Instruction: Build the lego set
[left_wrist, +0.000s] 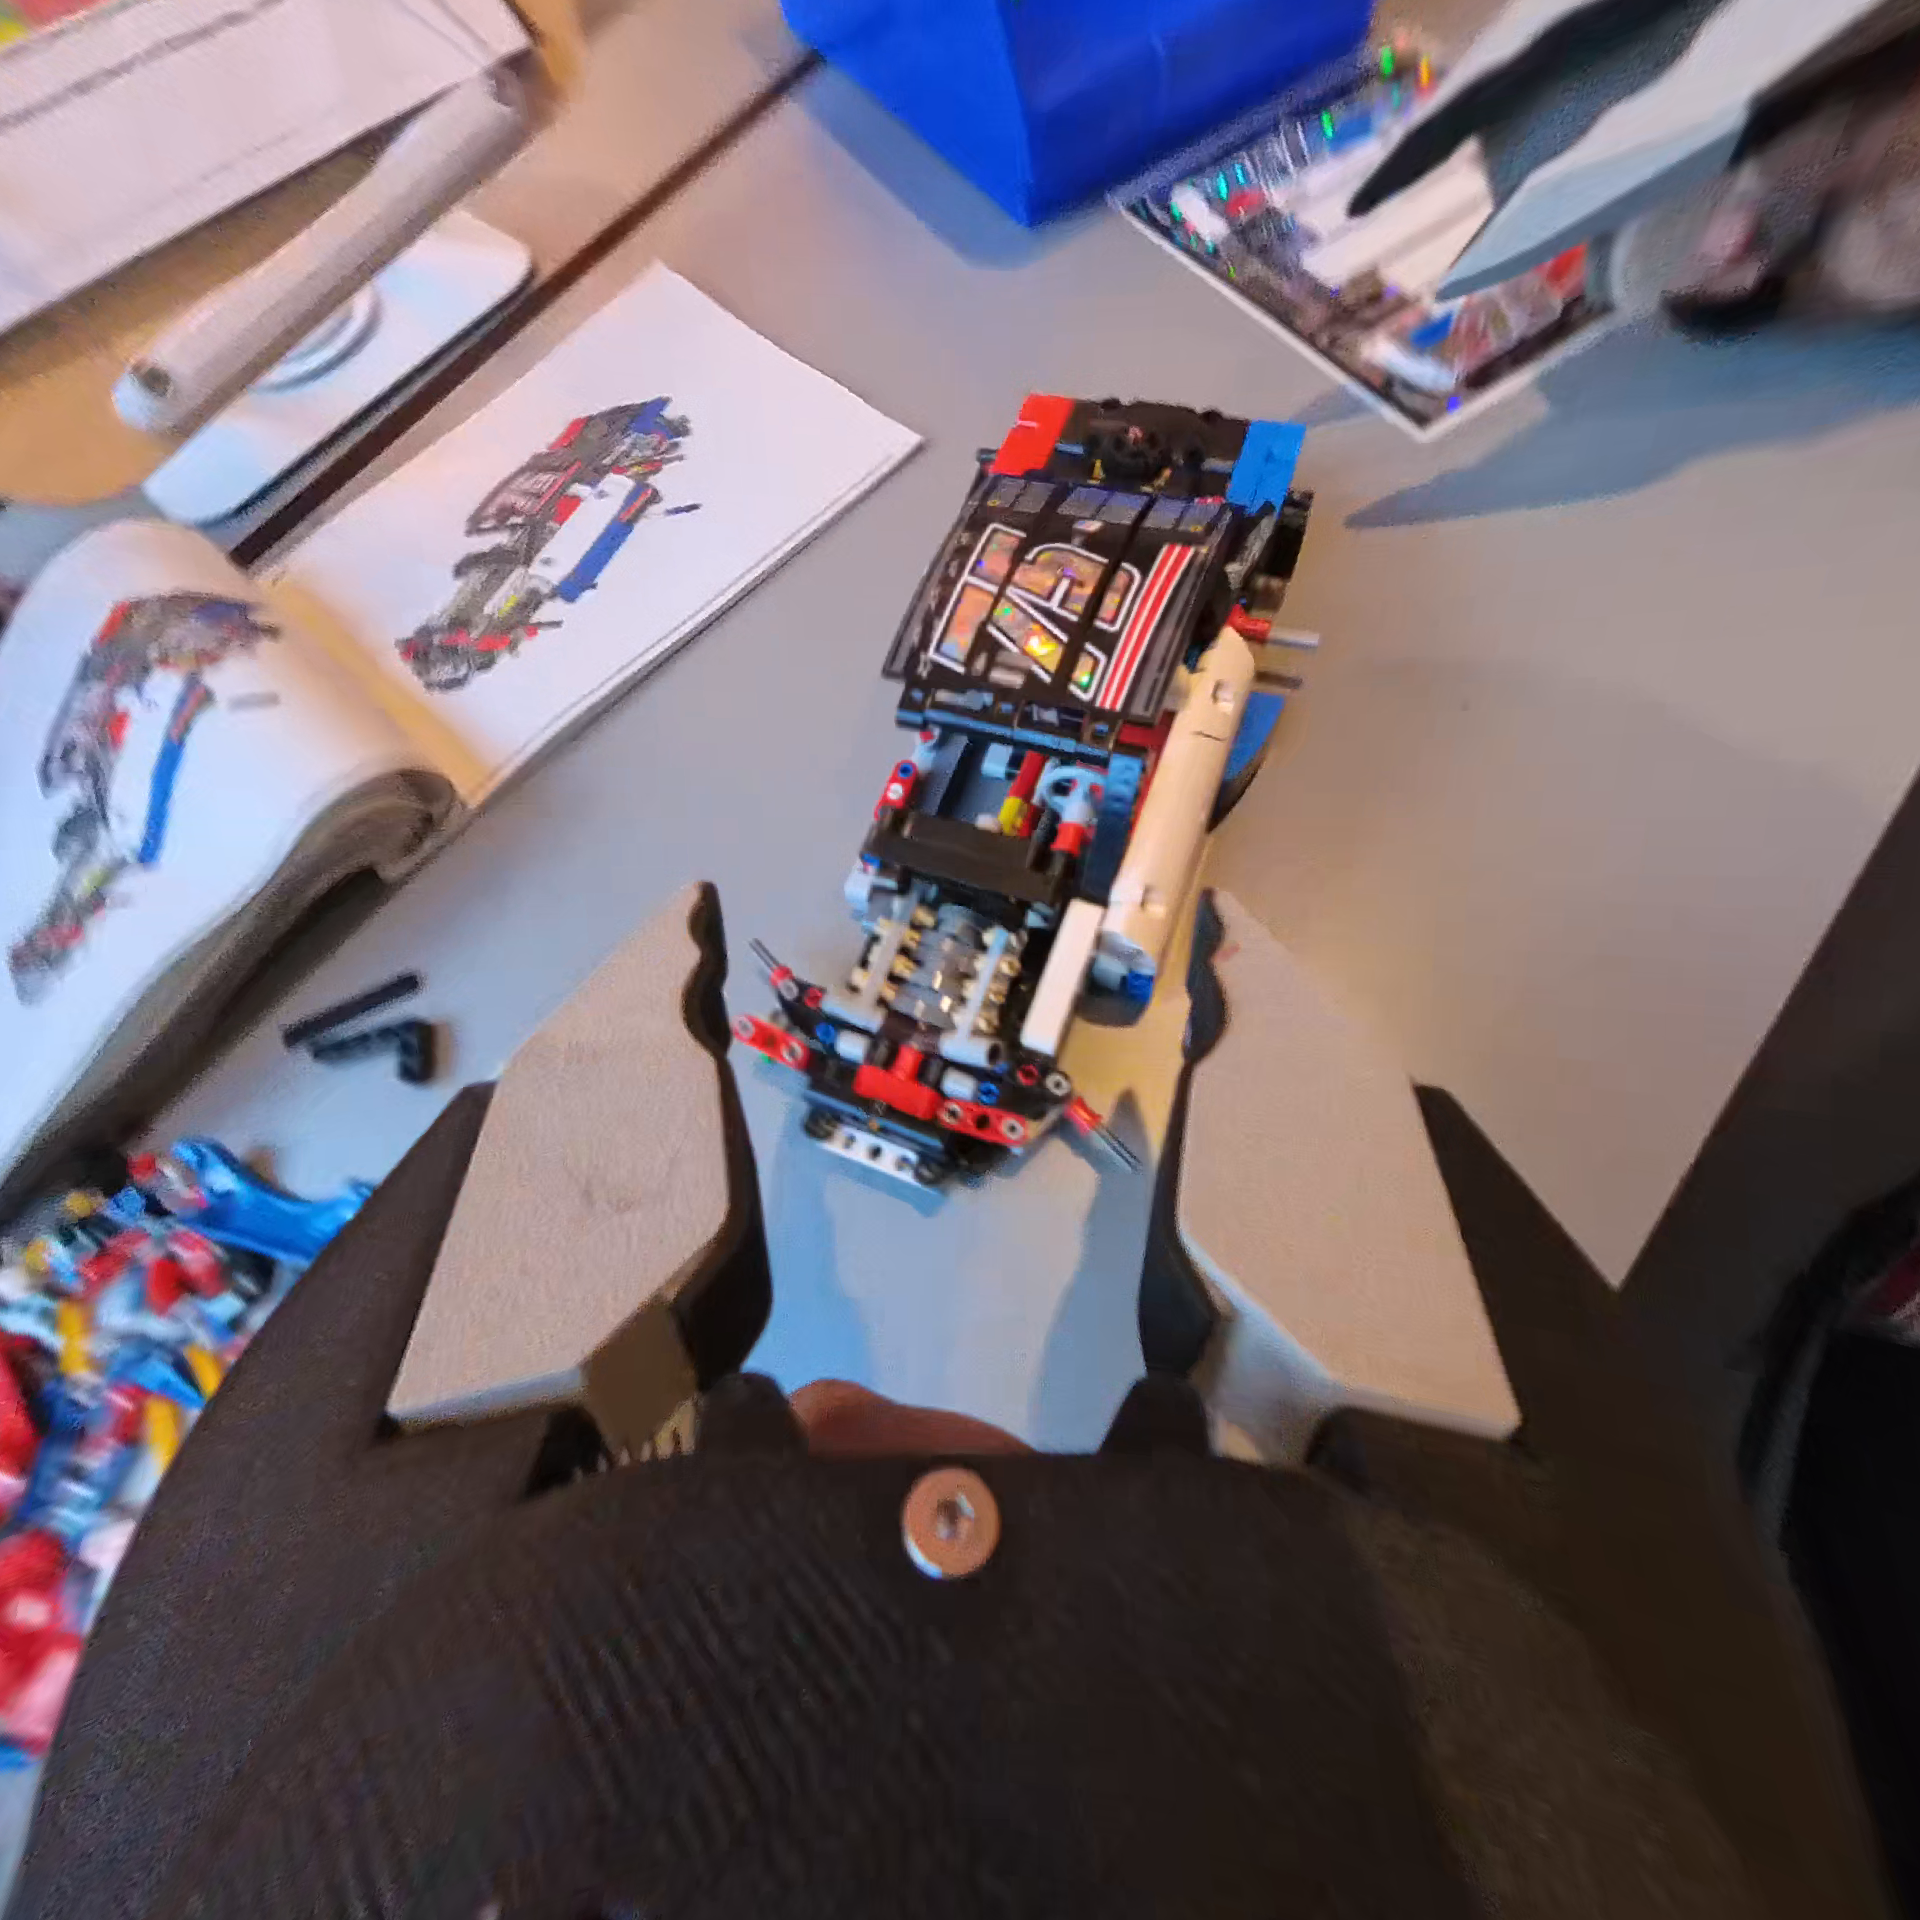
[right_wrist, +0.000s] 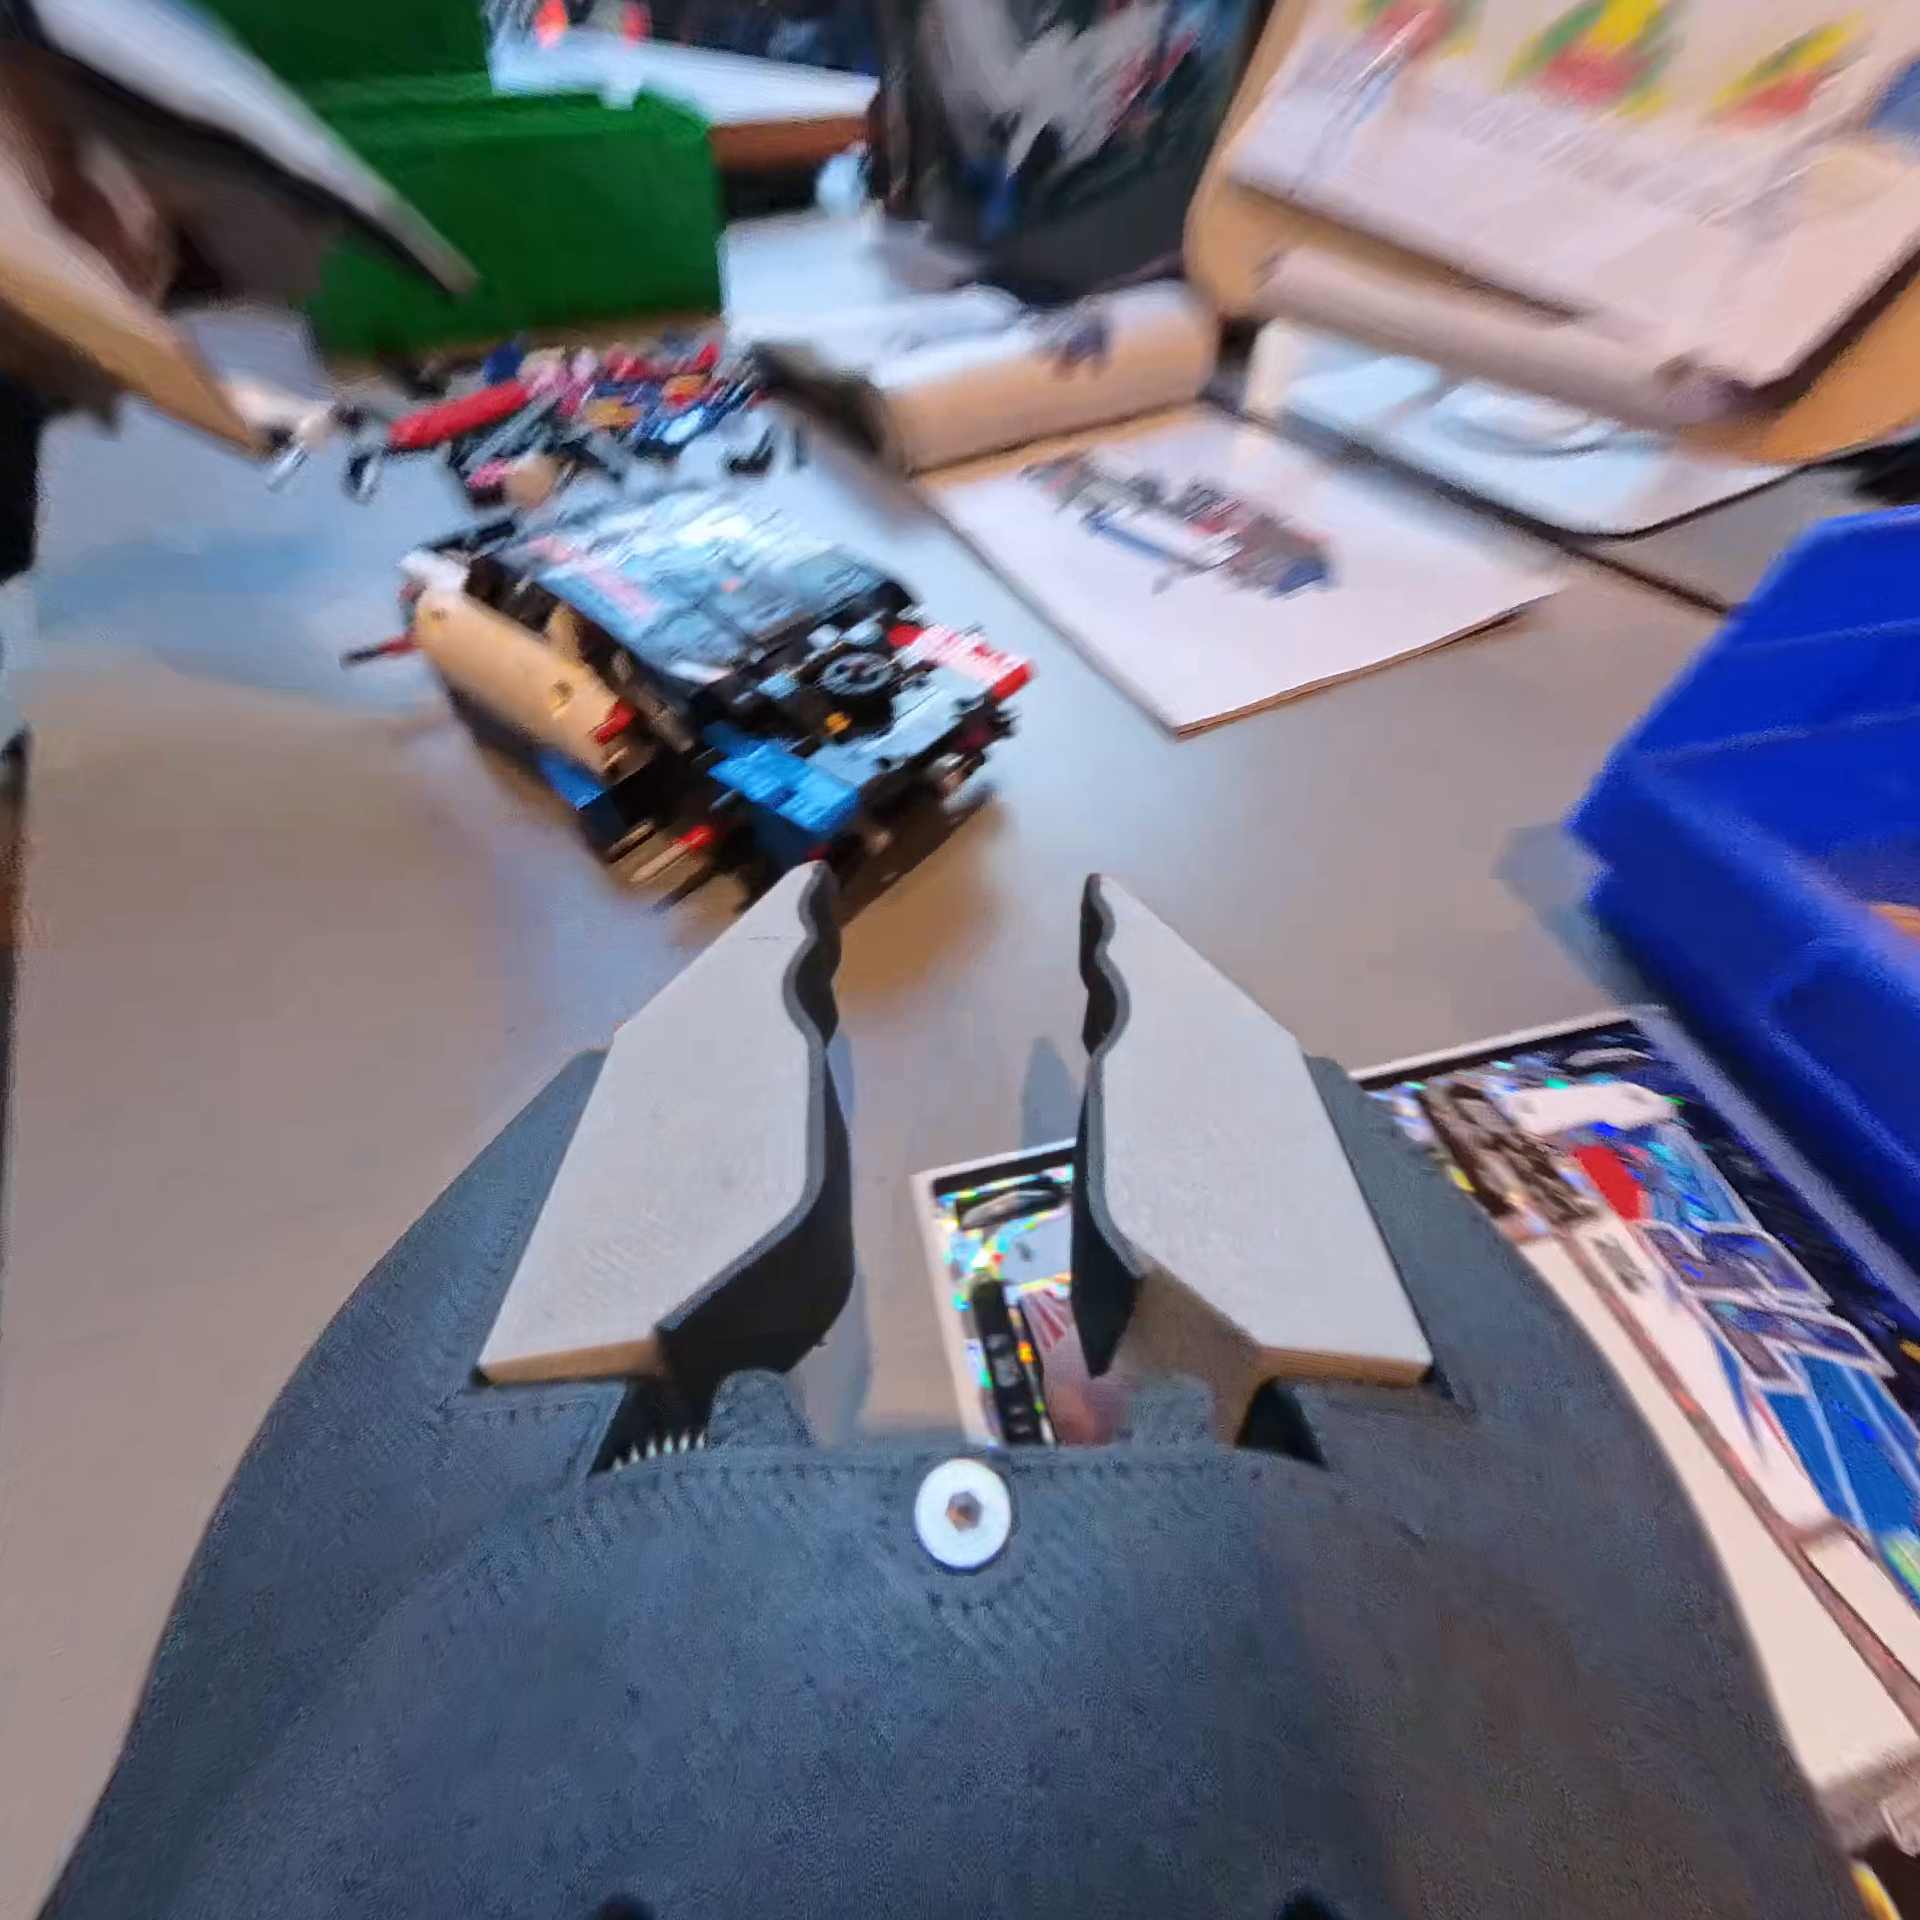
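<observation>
A half-built toy car (left_wrist: 1070, 769), roof on but engine bare, sits between the empty, spread left gripper (left_wrist: 951, 987) and right gripper (right_wrist: 961, 935), spare pieces (left_wrist: 114, 1351) unused beside it.

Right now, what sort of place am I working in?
Probably a hobby or office desk given over to a building session: a grey table with a half-built lego car, an open instruction booklet and a pile of loose parts.

We are seeing bare table (left_wrist: 1455, 831) lying to the right of the car (left_wrist: 1049, 790). The open booklet (left_wrist: 436, 613), loose black pieces (left_wrist: 364, 1029) and the brick pile (left_wrist: 125, 1340) are crowding its left; the blue bin (left_wrist: 1070, 94) is blocking beyond.
</observation>
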